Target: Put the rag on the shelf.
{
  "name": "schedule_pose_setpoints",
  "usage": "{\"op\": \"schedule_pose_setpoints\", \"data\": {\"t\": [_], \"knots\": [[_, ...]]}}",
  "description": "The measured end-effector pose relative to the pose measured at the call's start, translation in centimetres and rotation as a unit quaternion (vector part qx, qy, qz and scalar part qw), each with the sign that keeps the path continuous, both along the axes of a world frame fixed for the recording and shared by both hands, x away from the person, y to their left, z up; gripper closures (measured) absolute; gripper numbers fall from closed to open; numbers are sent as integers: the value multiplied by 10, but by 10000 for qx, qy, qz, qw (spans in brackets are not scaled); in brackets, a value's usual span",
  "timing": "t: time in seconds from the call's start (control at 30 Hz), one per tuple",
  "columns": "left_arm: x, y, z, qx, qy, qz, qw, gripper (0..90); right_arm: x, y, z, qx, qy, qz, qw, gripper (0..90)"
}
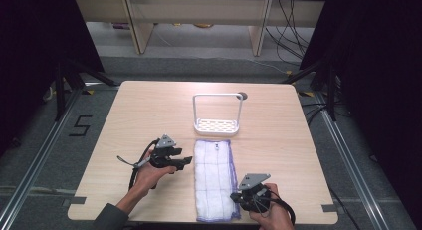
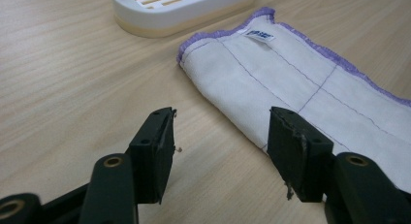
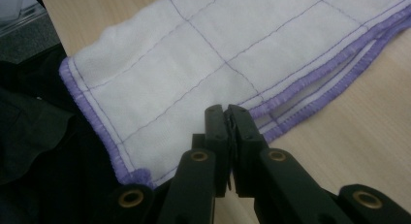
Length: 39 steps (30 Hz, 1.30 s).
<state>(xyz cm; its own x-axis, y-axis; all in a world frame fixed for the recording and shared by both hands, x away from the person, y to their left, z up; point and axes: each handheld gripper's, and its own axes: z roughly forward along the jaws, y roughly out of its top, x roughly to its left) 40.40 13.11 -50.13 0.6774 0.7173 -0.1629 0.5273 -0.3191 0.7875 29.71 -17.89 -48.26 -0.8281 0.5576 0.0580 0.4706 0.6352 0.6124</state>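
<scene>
Nearest to us, at the table's near edge in the high view, our right claw (image 1: 238, 197) sits against the right-hand border of the folded white cloth (image 1: 214, 177), close to its near corner. Its own view shows the two black jaws pressed together at the purple-stitched hem (image 3: 310, 95), where the layers of the fold lie stacked; the jaws look clamped on that hem, though how much fabric sits between the pads we cannot make out. Our right hand (image 1: 271, 212) grips the tool from the bottom of the high view.

Our left claw (image 1: 185, 161) rests to the left of the cloth, about level with its far half, pointing toward its left edge. Its jaws stand partly apart and hold nothing: bare wood shows between them, and the right jaw tip hangs just over the cloth's folded left edge (image 2: 228, 115) without pinching it. Our left hand (image 1: 149, 175) holds that tool, with its cable trailing off to the left.

We see the cloth lying flat as a long strip on the light wooden table (image 1: 139, 115), running from the near edge toward the middle. Just beyond its far end, apart by a narrow gap, stands a white slotted rack (image 1: 217, 125) with a tall looped handle. A small label (image 2: 258, 35) is sewn near the cloth's far corner.
</scene>
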Motion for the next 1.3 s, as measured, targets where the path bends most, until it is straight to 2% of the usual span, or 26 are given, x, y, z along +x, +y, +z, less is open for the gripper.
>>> {"op": "schedule_pose_setpoints", "data": {"t": [0.03,0.13,0.2,0.23,0.33,0.37,0.4,0.47,0.53,0.6,0.67,0.7,0.73,0.77,0.8,0.83,0.87,0.9,0.93,0.97,1.0,1.03,1.07,1.23,1.27,1.3], "knots": [[0,-2,-1,-182,9,72,9998,427,0,0,1,47,-120,-1,9999,885],[0,-1,0,-17,16,-10,10000,427,-1,-4,10,169,-107,-22,9998,887],[0,-3,-1,-146,14,36,9999,428,-1,-8,16,235,-214,-158,9994,887],[0,-1,0,-36,14,27,10000,429,-1,-10,18,264,-214,-183,9993,887],[-1,-3,-1,-144,15,14,9999,428,-1,-14,10,137,-46,-234,9996,887],[0,-2,0,-55,20,-5,10000,428,-2,-13,3,164,131,-272,9994,886],[1,-1,0,-65,27,10,10000,427,-2,-11,-7,0,367,-239,9990,884],[1,-1,0,-45,29,5,10000,427,-2,-9,-10,42,485,-293,9984,881],[2,-1,0,-73,27,-6,10000,426,1,-10,-10,-16,392,-248,9989,873],[3,-1,1,-122,26,72,9999,425,1,-12,-7,17,356,-294,9989,805],[6,-2,2,-146,46,88,9998,419,5,-15,-3,-11,228,-301,9993,761],[7,-4,2,-256,34,119,9996,414,9,-15,0,67,71,-378,9992,732],[9,-5,2,-276,82,131,9995,410,10,-15,5,81,136,-438,9989,695],[12,-6,3,-228,111,91,9996,403,15,-15,9,85,-11,-456,9989,641],[16,-10,3,-340,146,176,9992,397,30,-14,15,241,-230,-538,9980,598],[16,-10,3,-340,146,176,9992,397,30,-14,15,241,-230,-538,9980,598],[18,-12,3,-422,150,216,9988,398,49,-9,19,413,-381,-792,9953,551],[20,-14,3,-439,160,231,9986,398,49,-9,19,413,-381,-792,9953,551],[26,-19,3,-439,146,291,9985,398,72,-6,19,507,-438,-943,9933,515],[26,-19,3,-439,146,291,9985,398,72,-6,19,507,-438,-943,9933,515],[30,-21,1,-396,195,264,9987,398,93,-1,19,404,-244,-1067,9932,481],[30,-21,1,-396,195,264,9987,398,93,-1,19,404,-244,-1067,9932,481],[33,-22,1,-305,242,226,9990,398,105,1,17,341,-219,-1047,9937,482],[41,-31,-8,-334,345,382,9981,391,149,9,3,256,-212,-1228,9919,480],[42,-32,-8,-151,292,303,9990,389,161,11,-3,232,-163,-1354,9904,479],[42,-33,-9,-120,265,337,9990,389,161,11,-3,232,-163,-1354,9904,479]]}}
